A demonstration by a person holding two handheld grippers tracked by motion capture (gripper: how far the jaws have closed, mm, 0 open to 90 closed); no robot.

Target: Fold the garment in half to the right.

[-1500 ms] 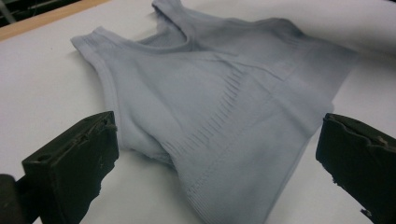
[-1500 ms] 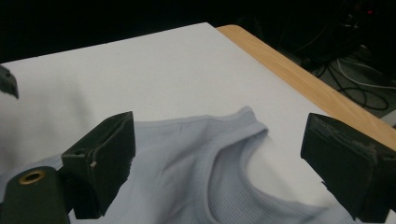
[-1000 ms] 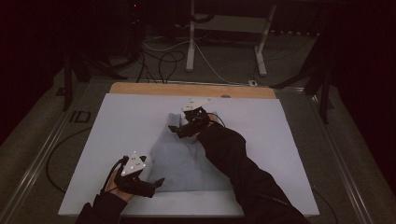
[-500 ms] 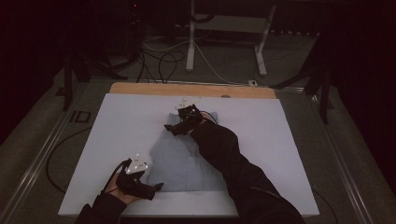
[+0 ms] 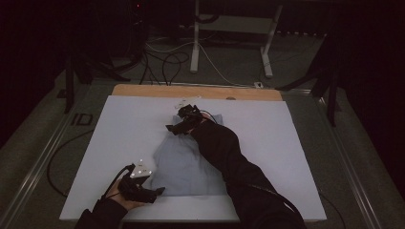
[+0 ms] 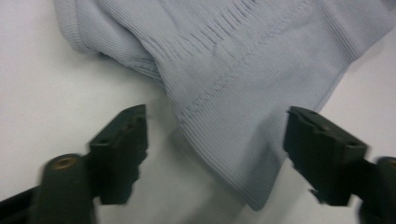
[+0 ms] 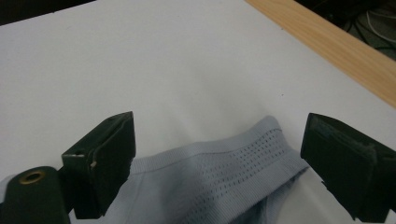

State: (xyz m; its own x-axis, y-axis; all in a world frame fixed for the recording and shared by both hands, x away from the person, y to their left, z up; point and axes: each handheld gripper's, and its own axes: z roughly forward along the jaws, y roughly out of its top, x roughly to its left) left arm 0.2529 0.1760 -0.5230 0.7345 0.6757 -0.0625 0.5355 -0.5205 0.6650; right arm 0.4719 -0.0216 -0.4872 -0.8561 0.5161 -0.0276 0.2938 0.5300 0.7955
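A pale blue garment point(image 5: 186, 160) is spread mid-counter point(image 5: 296, 157). Its near-left corner is straddled by the left tongs point(image 6: 215, 154), just closing, not yet pinching; its far edge is framed by the wide-open right tongs point(image 7: 217, 163).

A white table top point(image 5: 119, 143) with a wooden far edge carries a pale blue knit garment point(image 5: 184, 164).
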